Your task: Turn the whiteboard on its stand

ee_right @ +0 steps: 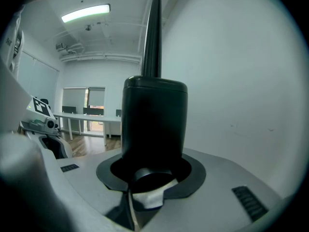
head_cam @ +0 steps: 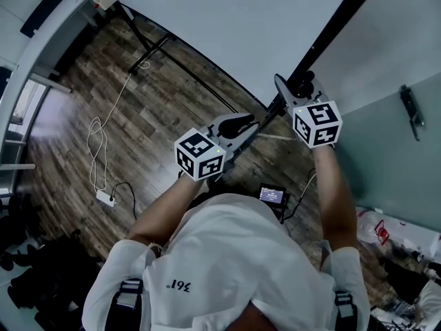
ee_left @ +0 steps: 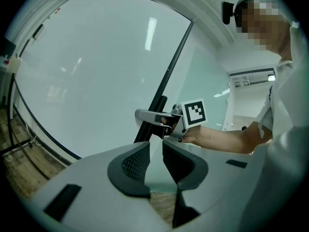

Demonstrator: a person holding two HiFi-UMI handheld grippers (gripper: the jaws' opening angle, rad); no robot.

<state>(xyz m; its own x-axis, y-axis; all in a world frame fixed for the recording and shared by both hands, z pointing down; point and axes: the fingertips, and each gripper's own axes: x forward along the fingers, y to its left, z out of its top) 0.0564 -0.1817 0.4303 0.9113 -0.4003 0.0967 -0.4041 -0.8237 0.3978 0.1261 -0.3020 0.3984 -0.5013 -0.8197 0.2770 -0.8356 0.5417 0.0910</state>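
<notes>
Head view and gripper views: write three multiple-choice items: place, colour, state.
1. Where does the white power strip with the looped cable lie? A) on the wooden floor B) on a chair C) in a gripper
2. What colour is the knob between the jaws of the right gripper? A) red B) black C) yellow
3. How do the jaws of the left gripper stand? A) shut on a cable B) shut on the knob C) apart, gripping nothing
1 A, it lies on the floor; 2 B, the right gripper view shows it black; 3 C, a gap shows between them.
</notes>
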